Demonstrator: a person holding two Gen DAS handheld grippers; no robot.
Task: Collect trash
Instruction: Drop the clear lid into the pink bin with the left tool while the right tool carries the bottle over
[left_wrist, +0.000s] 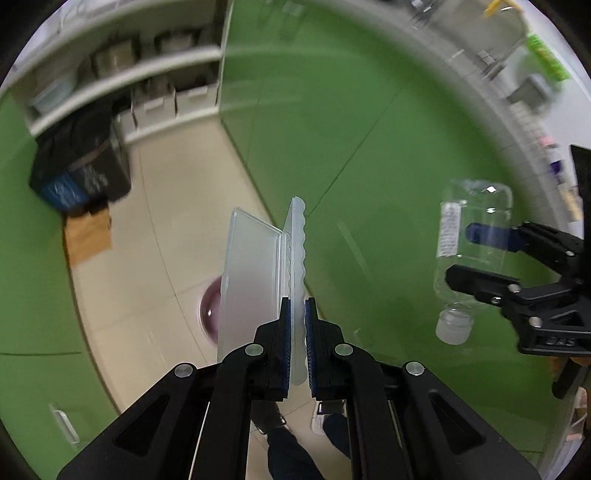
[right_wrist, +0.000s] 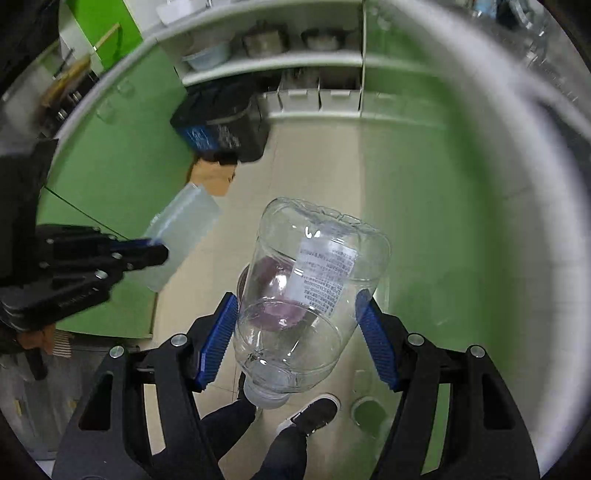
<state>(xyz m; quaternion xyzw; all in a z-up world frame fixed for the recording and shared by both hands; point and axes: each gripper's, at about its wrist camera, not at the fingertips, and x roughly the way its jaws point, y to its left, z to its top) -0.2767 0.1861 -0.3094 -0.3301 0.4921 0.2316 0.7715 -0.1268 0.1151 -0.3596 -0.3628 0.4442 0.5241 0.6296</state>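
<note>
My left gripper (left_wrist: 296, 343) is clamped tight on a frosted clear plastic case (left_wrist: 258, 273). The blue pads (left_wrist: 285, 354) pinch the scalloped edge of one half, and the other half hangs open to the left of it like a book cover. The case stands upright out of the jaws, pointing away from me over the beige tiled floor (left_wrist: 162, 258).

My right gripper (right_wrist: 295, 343) grasps an empty clear plastic bottle (right_wrist: 314, 280). The blue pads (right_wrist: 218, 343) press on both sides of its body, with the jaws standing wide around it. The bottle is inverted: its white cap (right_wrist: 267, 398) points toward me and its base points away. A printed label (right_wrist: 328, 273) runs along its side. In the left wrist view the same bottle (left_wrist: 469, 243) sits at right, held by the right gripper (left_wrist: 491, 258), well apart from the case.

Both tools are aimed steeply down at the floor between green cabinet fronts (left_wrist: 351, 129). A round purplish bin opening (left_wrist: 211, 310) lies on the floor beyond the case, partly hidden by it; through the bottle it shows as a purple patch (right_wrist: 277, 314).

At the far end stands a black box with a blue label (right_wrist: 221, 129), with brown cardboard (right_wrist: 212, 177) just in front of it and white shelving (right_wrist: 273, 62) behind. My dark shoe (right_wrist: 314, 410) shows near the bottom edge.

The surroundings are motion-blurred.
</note>
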